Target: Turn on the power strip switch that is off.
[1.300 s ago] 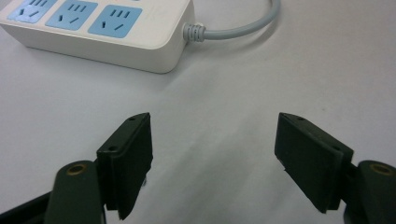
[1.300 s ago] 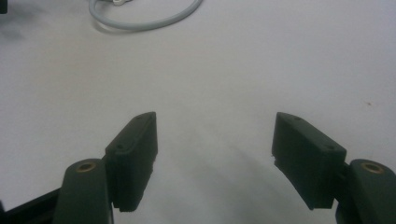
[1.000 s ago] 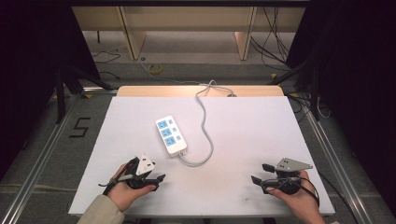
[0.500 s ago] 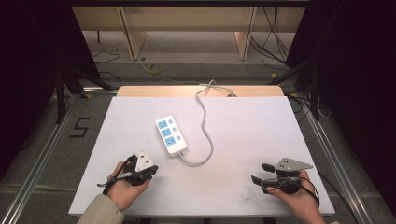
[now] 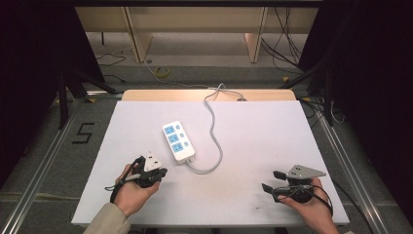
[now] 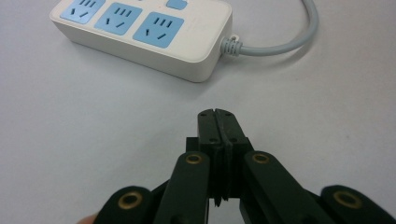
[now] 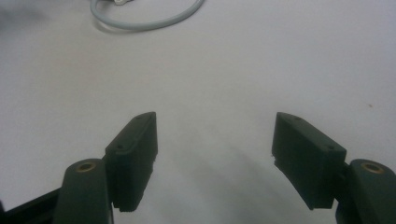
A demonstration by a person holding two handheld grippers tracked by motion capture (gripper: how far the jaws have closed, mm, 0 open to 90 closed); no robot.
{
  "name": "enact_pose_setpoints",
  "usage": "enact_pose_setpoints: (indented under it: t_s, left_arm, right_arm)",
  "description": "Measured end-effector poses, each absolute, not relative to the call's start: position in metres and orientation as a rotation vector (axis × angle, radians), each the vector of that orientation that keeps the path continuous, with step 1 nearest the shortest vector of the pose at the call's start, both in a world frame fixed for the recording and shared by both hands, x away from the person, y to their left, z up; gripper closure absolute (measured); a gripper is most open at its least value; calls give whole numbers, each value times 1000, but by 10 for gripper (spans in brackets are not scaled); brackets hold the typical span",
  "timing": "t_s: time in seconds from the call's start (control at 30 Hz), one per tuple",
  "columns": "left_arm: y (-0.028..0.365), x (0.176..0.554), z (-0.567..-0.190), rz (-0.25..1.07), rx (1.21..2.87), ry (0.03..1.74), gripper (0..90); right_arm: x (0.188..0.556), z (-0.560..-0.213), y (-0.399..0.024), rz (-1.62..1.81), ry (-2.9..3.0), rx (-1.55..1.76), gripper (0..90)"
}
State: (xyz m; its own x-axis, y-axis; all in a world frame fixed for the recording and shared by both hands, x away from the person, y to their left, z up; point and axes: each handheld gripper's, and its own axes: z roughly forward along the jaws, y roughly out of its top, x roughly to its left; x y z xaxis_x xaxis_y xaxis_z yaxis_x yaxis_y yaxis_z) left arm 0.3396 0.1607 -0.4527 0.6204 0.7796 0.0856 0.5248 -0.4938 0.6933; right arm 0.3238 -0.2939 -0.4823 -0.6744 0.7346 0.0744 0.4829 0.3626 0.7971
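Here, the left gripper [image 6: 218,114] sits clenched on nothing, jaws pressed together, near a white power strip [image 6: 144,35]. The right gripper [image 7: 215,140] rests released, well apart.

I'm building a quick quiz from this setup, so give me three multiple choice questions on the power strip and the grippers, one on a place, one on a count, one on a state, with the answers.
1. Where does the power strip lie?
A. near the middle of the table, ahead of the left gripper
B. at the table's far right corner
C. on the floor

2. How many blue socket panels does the strip carry?
A. one
B. three
C. five

3. How do the two grippers stand?
A. both open
B. left gripper shut on nothing, right gripper open
C. left open, right shut on the cable

Answers: 1 A, the high view shows it on the white table just beyond the left gripper. 2 B, three blue panels in a row. 3 B, the left jaws meet with nothing between them; the right jaws stand wide apart over bare table.
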Motion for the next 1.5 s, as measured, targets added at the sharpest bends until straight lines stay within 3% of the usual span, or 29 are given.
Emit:
enact_pose_setpoints:
  t_s: [1.5]
  left_arm:
    - [143, 390, -438, 482, 2245, 1082, 898]
  right_arm:
    - [323, -482, -294, 1213, 2330, 1073, 322]
